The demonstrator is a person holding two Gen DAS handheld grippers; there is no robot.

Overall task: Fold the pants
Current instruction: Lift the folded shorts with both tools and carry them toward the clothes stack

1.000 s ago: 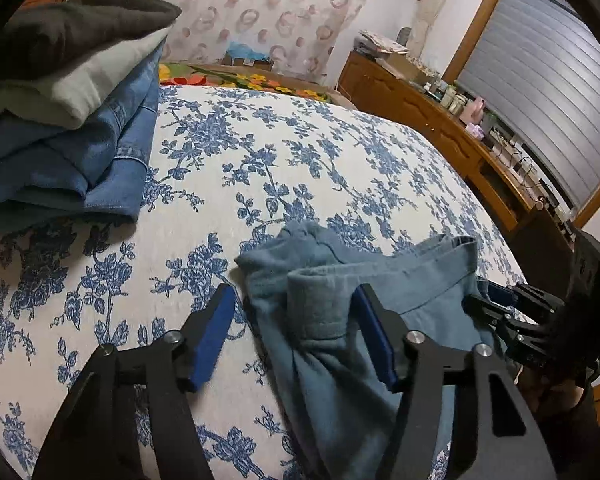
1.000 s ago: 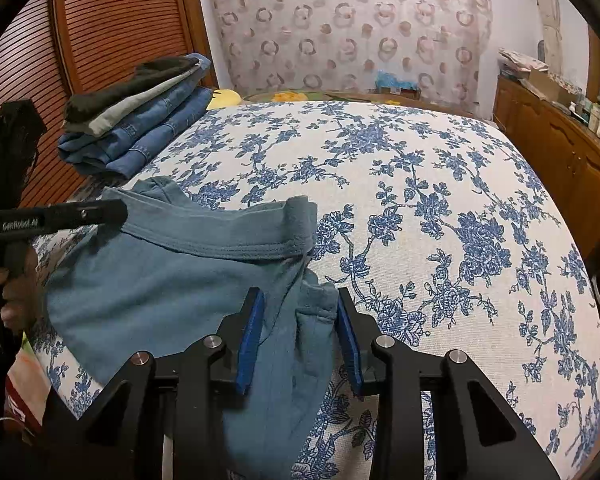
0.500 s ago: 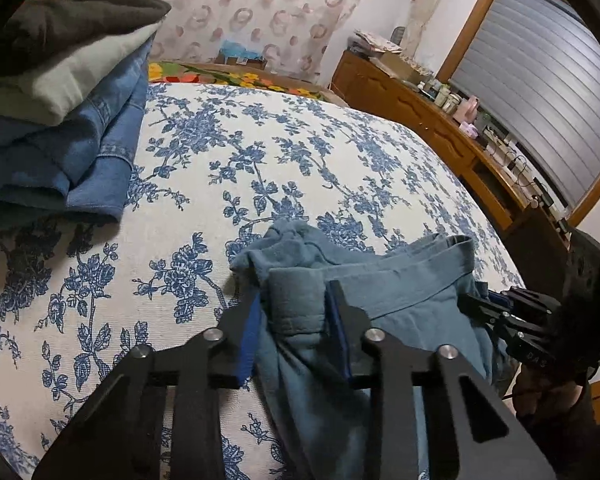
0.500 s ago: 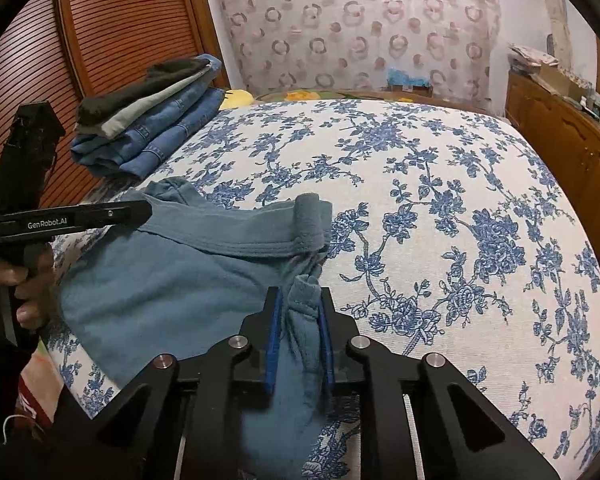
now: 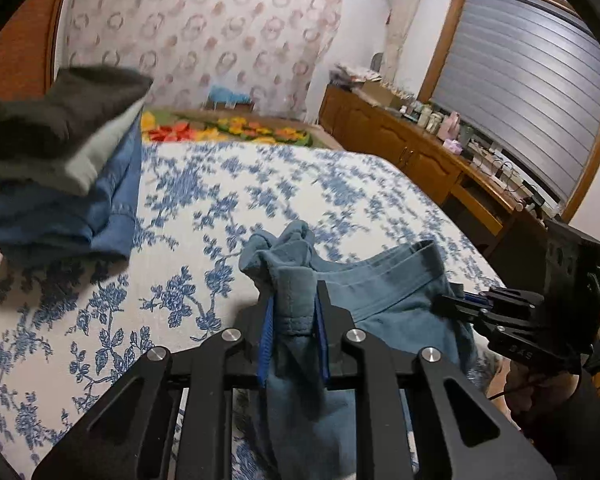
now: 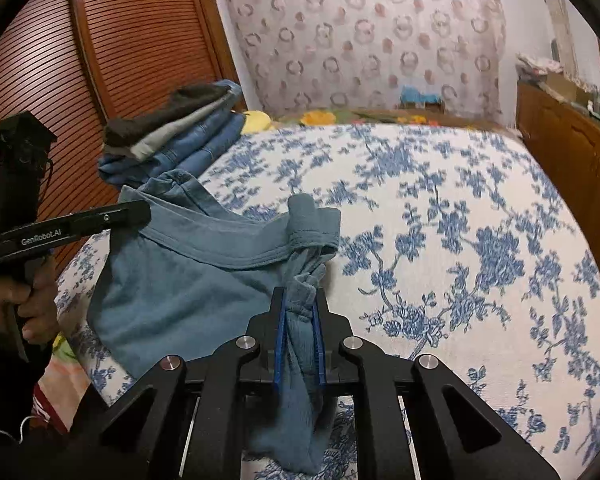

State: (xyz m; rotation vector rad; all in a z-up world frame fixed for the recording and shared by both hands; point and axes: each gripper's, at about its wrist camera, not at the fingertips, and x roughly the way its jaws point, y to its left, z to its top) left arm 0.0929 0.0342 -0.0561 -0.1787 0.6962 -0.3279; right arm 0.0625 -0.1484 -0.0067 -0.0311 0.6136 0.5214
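Over bed (image 5: 260, 184) | left gripper (image 5: 294, 320), right gripper (image 6: 300, 320) level, both clamping pants (image 6: 188, 280) waistband

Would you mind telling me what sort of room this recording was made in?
Most likely a home bedroom: the work surface is a bed under a blue floral cover, a stack of folded clothes sits on it, and a slatted wooden wardrobe stands alongside.

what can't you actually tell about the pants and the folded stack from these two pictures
- Pants legs: both views, cut off below the left hand-held gripper and the right hand-held gripper.
- Folded stack: left wrist view, blurred and cut off at the edge; number of garments unclear.
- Items on the cabinet: too small.
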